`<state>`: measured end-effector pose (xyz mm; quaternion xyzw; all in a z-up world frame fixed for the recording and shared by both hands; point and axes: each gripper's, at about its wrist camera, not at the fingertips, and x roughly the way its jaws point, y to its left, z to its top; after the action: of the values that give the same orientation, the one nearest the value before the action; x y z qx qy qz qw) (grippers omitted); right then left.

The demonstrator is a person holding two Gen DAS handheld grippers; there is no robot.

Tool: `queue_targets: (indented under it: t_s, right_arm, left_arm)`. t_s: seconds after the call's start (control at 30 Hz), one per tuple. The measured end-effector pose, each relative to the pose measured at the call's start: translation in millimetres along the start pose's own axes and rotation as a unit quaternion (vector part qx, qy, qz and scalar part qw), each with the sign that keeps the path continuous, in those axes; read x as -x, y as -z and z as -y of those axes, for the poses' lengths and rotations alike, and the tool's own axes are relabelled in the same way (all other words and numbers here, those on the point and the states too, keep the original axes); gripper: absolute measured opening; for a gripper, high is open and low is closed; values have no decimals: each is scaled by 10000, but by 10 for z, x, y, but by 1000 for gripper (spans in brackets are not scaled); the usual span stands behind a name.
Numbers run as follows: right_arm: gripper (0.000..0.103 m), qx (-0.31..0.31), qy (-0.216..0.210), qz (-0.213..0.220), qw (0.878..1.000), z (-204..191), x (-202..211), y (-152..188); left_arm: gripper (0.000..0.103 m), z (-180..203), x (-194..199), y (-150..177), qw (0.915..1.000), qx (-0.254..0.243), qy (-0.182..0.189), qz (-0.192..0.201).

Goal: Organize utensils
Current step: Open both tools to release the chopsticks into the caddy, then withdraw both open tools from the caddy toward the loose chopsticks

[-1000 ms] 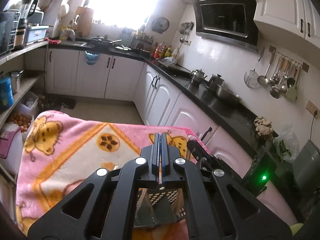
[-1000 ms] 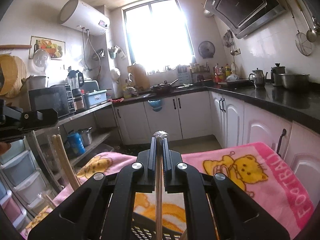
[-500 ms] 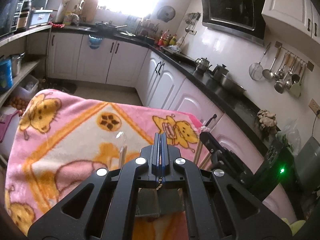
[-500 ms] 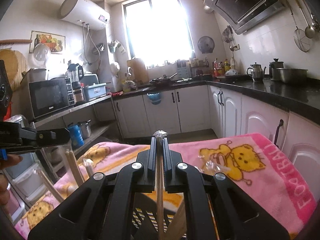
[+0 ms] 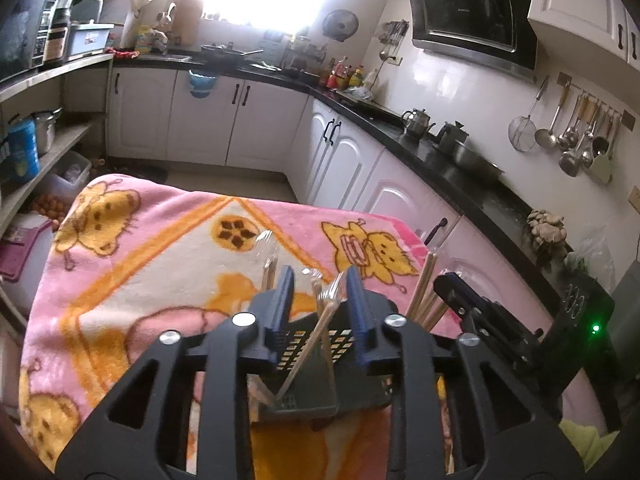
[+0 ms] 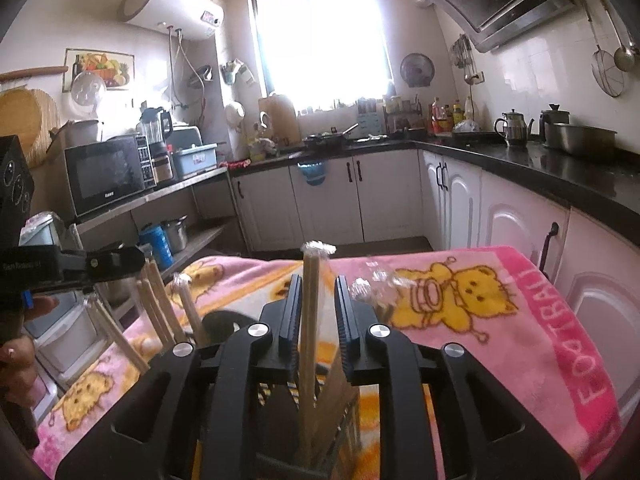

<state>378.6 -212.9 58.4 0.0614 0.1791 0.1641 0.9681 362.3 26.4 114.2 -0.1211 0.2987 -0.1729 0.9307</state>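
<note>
— Over the black holder [image 5: 316, 356] at lower centre, both grippers are gaping wide?
— Yes: left gripper [image 5: 320, 280] and right gripper [image 6: 316, 292] are gripping nothing; chopsticks [image 6: 310, 320] and forks [image 5: 332, 288] are standing inside. Looks nearly finished.

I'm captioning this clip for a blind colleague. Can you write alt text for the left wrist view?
The left tool, jaws open, hovers over a black perforated utensil holder holding a fork and wooden chopsticks, on a pink cartoon-cat blanket. The right tool sits at right; white kitchen cabinets lie behind.
</note>
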Motion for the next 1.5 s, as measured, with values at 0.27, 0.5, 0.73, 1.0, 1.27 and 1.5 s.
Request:
queue_targets:
  t_s: [0.27,0.5,0.73,1.0,1.27,1.5]
  right_arm:
    - [32,-31,-24,-237,9997,33,243,108]
    - [41,-57,-91,-487,9988,41,482,255]
    - [46,-71,-61,-817,9966,87,695,437]
    - [49,-196,71,-1211,9924,187,877,683]
    - [54,-231,150,-1497,9883,244,1029,878]
    - [56,-272,190,-1764,9838,300,1129,1087]
  left_arm:
    - [39,8,194,129,9999,-79,-55,75]
    - [53,77,344,309,9999,-104,-4,119]
    - [63,119,476,582,9999,-83,52,38]
    - [68,76,515,915,9999,27,41,-162]
    - [69,-20,504,1250,9989,224,-65,-401]
    - [70,-75,493,1534,9974,319,-163,-622]
